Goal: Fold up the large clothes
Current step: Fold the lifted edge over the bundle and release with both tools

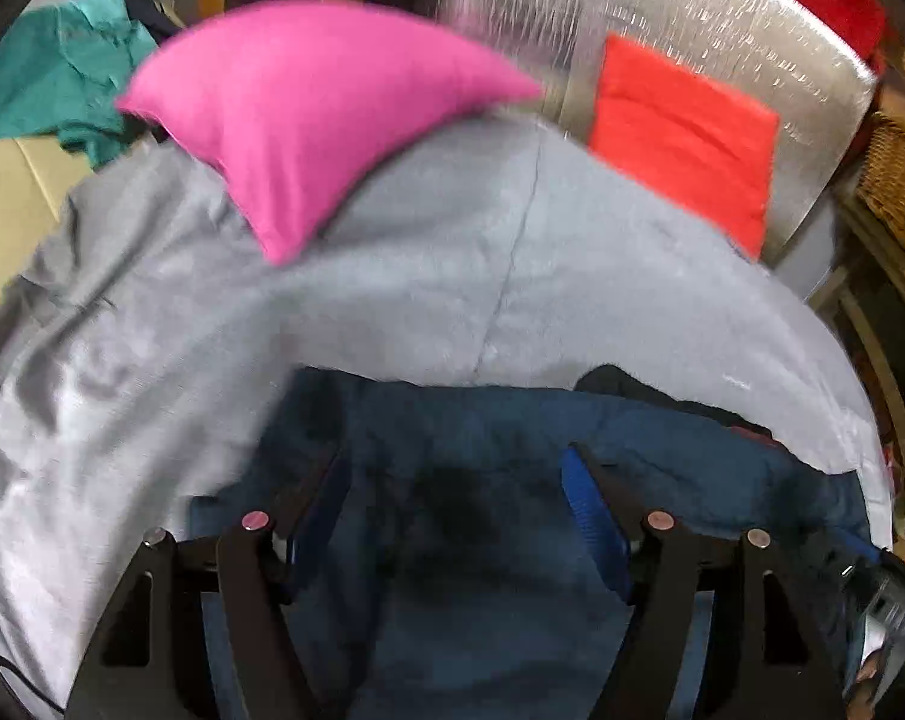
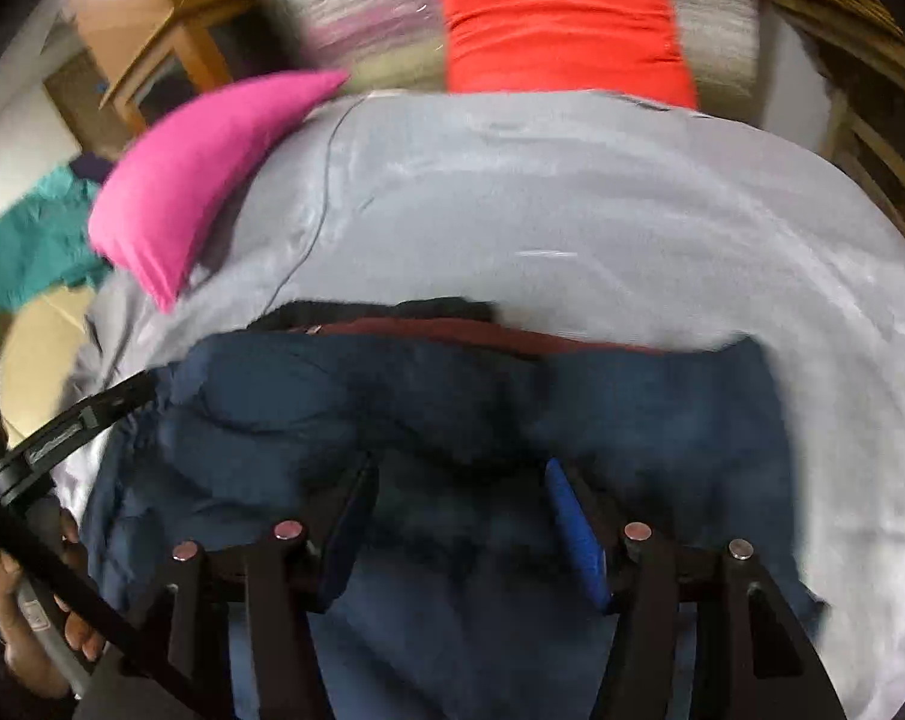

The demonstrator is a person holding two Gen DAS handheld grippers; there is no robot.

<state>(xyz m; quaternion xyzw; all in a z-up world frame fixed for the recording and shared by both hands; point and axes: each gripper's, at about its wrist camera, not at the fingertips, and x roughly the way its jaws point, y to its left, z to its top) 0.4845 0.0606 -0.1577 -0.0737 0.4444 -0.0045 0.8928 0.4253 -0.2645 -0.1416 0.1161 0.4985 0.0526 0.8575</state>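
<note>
Blue garment [image 2: 344, 414] lay bunched at the bed's [image 1: 122, 360] near edge | my left tongs [image 1: 452, 510] and right tongs [image 2: 458, 516] hung released above it | pink pillow [image 1: 296, 120] by the far-left corner.

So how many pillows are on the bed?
2. The pink pillow lies on the grey sheet toward the left; the red pillow leans at the head end, right. Others may be hidden.

Both wrist cameras look steeply down, close over the navy garment [image 1: 482, 480]; both share the pink pillow [image 2: 200, 180] at eleven o'clock.
</note>
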